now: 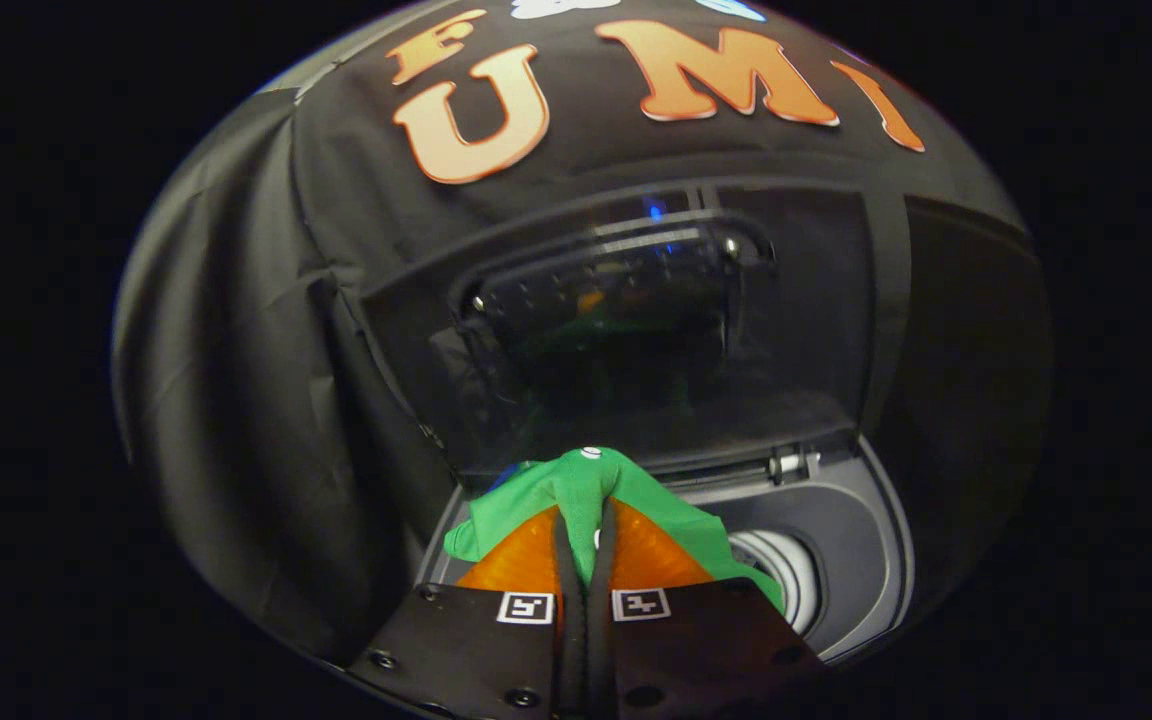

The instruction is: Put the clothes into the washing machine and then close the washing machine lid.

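The green garment (586, 490) is pinched between my fingers, bunched at their tips and draping over both sides, held just above the washing machine (836, 560). My claw (584, 530) is clamped on the cloth, jaws nearly together. The drum opening (786, 565) lies below and to the right of the fingers; I judge the cloth not yet released. The lid (626, 330) stands raised behind, leaving the way in open.
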